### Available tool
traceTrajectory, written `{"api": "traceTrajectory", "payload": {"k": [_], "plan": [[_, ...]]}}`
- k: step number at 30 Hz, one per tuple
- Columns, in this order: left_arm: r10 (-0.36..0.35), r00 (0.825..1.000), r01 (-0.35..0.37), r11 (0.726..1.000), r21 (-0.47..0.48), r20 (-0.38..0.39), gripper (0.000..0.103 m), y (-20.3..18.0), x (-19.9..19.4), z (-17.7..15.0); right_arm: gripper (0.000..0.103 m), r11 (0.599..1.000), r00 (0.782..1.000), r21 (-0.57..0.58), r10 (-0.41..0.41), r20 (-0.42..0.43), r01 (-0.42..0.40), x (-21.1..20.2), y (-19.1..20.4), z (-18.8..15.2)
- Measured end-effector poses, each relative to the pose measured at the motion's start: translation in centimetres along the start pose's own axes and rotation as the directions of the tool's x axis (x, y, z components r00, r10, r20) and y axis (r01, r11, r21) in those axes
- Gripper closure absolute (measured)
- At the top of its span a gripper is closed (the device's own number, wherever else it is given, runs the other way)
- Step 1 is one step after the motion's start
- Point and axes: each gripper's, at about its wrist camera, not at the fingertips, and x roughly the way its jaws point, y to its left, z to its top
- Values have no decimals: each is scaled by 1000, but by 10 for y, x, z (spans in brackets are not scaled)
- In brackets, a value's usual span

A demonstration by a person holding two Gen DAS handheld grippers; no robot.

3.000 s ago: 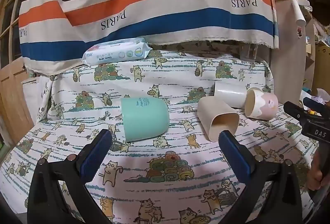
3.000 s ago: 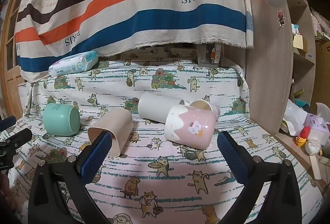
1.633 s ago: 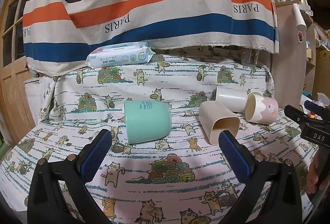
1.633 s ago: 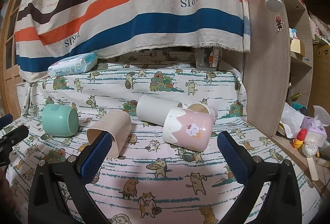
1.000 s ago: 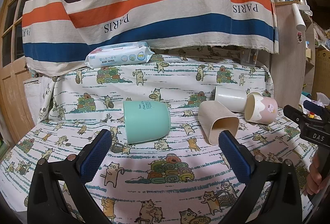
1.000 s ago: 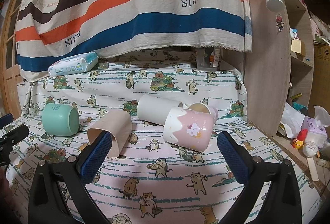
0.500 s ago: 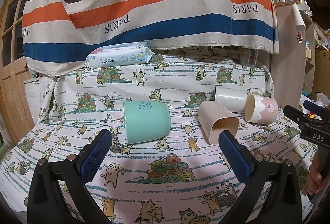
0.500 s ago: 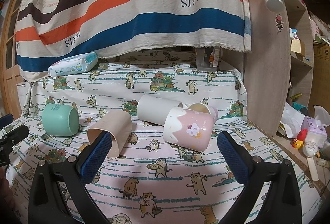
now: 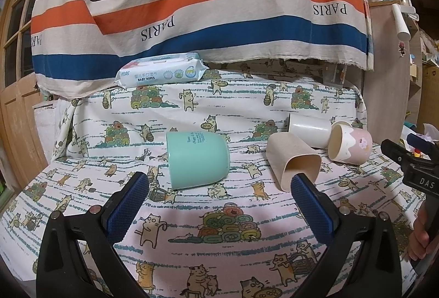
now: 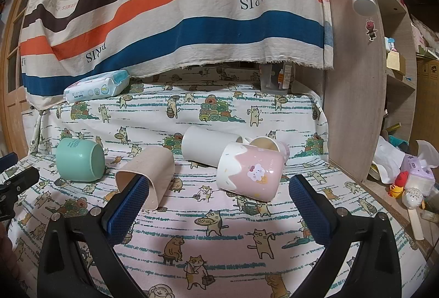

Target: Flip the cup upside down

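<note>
Nothing has shifted: both the left gripper (image 9: 219, 199) and right gripper (image 10: 218, 200) hang spread wide and empty above bare cat-print cloth (image 9: 219, 251), short of the mint-green plastic cup (image 9: 197, 159) lying sideways.

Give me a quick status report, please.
Left tongs and right tongs open, empty. Green cup on its side, untouched. Tan cup lies beside it, apart.

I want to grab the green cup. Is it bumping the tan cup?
Apart. The left wrist view shows patterned cloth between the green cup and tan cup.
</note>
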Motion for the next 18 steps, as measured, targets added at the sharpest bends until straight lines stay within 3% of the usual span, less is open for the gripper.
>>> {"api": "traceTrajectory", "payload": {"k": [7, 10, 16, 18], "plan": [[33, 999, -33, 999, -6, -15, 0, 1, 3, 0, 0, 1000, 1000, -1, 1, -3, -1, 1, 0, 0], [111, 992, -112, 994, -14, -59, 0, 2, 12, 0, 0, 1000, 1000, -1, 2, -4, -2, 1, 0, -1], [114, 992, -116, 993, -25, -61, 0, 5, 12, -2, 0, 1000, 999, -19, -6, -50, 5, 8, 4, 0], [118, 991, -119, 993, -26, -62, 0, 6, 12, -2, 0, 1000, 997, 24, -1, -80, 3, 9, 3, 4]]}}
